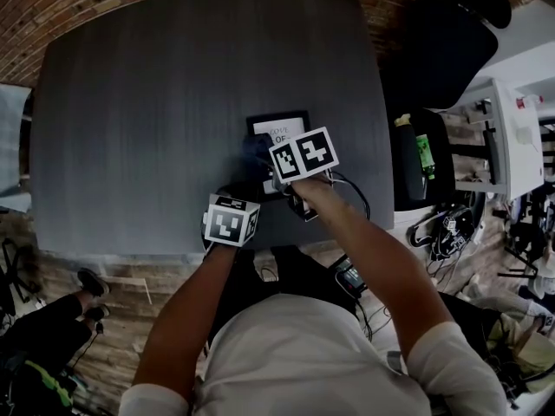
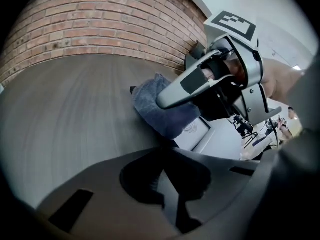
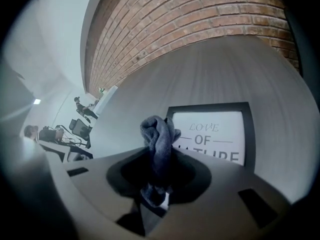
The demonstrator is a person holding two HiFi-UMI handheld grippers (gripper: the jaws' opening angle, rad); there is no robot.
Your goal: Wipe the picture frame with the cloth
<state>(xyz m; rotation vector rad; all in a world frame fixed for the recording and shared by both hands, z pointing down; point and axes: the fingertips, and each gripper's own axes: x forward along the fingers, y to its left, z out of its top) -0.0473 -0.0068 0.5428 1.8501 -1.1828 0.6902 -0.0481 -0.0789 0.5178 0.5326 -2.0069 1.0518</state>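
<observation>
A black picture frame (image 1: 279,130) with a white "LOVE OF NATURE" print lies flat on the dark grey table (image 1: 156,102), near its front edge. My right gripper (image 3: 159,170) is shut on a bunched blue-grey cloth (image 3: 158,131). The cloth hangs at the left side of the frame (image 3: 215,134). The left gripper view shows that cloth (image 2: 160,111) pressed onto the frame (image 2: 197,131) under the right gripper (image 2: 162,103). My left gripper (image 2: 167,146) sits low at the frame's near corner, its jaws together on the black edge. In the head view both marker cubes cover the jaws.
The table's front edge (image 1: 173,251) runs just behind the left gripper. A black chair (image 1: 434,50) and a white cabinet (image 1: 507,137) stand to the right, with a green bottle (image 1: 424,154) and cables. A brick wall (image 3: 200,24) lies beyond the table.
</observation>
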